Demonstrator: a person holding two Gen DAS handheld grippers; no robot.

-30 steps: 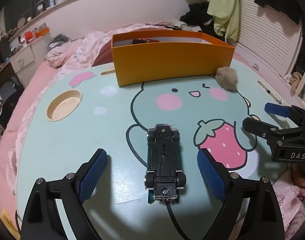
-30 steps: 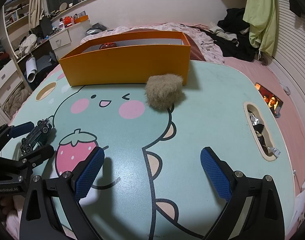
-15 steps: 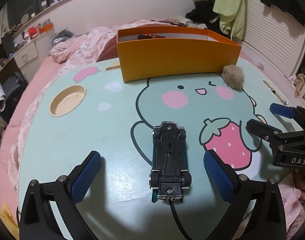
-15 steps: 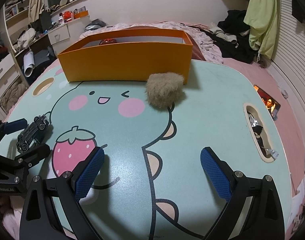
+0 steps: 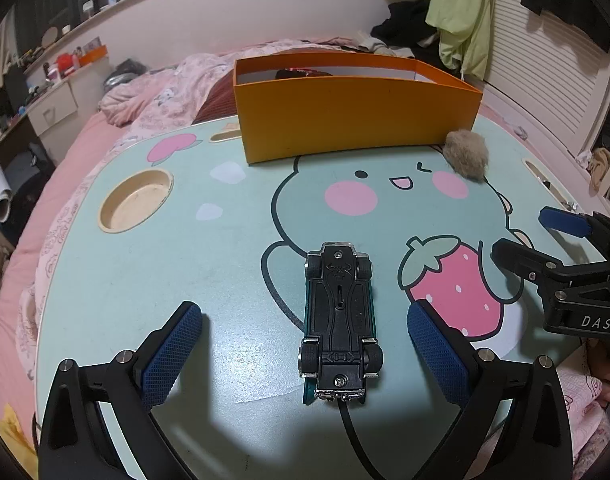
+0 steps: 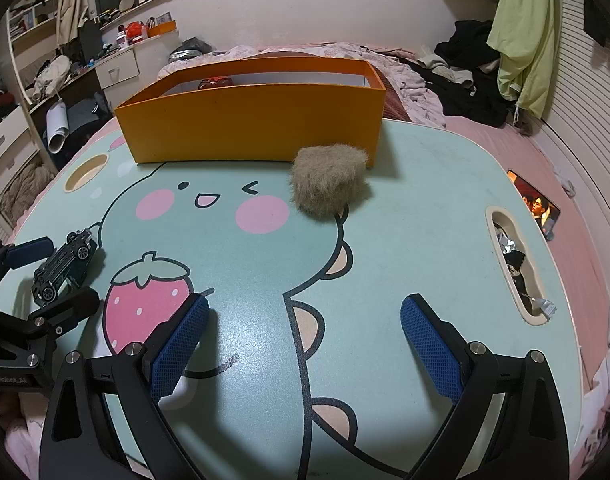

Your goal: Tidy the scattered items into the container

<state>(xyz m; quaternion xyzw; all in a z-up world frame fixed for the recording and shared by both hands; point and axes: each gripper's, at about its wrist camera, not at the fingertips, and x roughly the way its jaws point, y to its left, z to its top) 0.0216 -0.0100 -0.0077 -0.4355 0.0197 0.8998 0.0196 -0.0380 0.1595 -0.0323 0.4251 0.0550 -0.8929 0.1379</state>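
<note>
Cluttered bedroom (pink bed (image 5: 85, 148)).

Left tool (image 5: 305, 344): fingers spread wide, angled downward, pads gripping nothing. Right tool (image 6: 303, 334): fingers likewise spread wide, angled downward, nothing between pads. Tools side by side, apart.

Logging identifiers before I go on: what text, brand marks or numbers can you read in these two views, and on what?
"DAS": white letters on the black body of the right gripper, left wrist view; cut off at the frame edge.
"GenRobot.AI", roughly: faint letters on the black body of the left gripper, right wrist view.
Black underside of the upside-down toy car: an embossed emblem, no readable words.
Orange cardboard box: no text.
</note>
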